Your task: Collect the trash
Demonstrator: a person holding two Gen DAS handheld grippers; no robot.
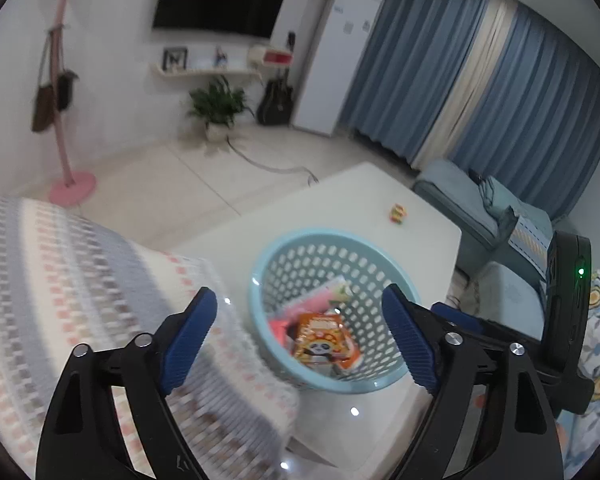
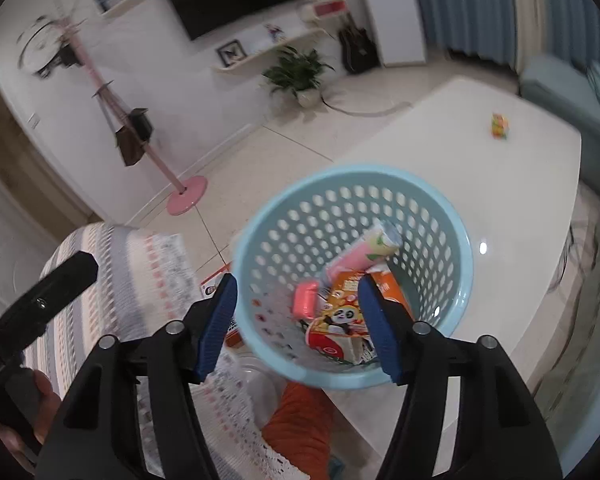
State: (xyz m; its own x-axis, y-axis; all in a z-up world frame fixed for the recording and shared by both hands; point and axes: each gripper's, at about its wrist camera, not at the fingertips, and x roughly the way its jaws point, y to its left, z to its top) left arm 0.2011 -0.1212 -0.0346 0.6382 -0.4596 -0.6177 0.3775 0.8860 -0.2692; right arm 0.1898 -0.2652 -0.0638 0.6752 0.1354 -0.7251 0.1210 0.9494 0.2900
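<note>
A light blue perforated basket (image 1: 288, 258) (image 2: 432, 208) stands on the white table (image 1: 352, 200) (image 2: 460, 152). Inside lie an orange panda snack packet (image 1: 320, 340) (image 2: 338, 318), a pink wrapper (image 1: 316, 298) (image 2: 356, 256) and a small red-pink piece (image 2: 306, 298). My left gripper (image 1: 300, 340) is open and empty, just short of the basket. My right gripper (image 2: 298, 324) is open and empty, above the basket's near rim. A small yellow-red piece of trash (image 1: 398, 213) (image 2: 499, 125) lies far out on the table.
A striped woven cloth (image 1: 80, 280) (image 2: 140, 264) lies left of the basket. A teal sofa (image 1: 480, 208) stands to the right. A pink coat stand (image 1: 66, 152), a potted plant (image 1: 218, 106) and blue curtains (image 1: 500, 80) are beyond. An orange thing (image 2: 300, 428) shows below the table edge.
</note>
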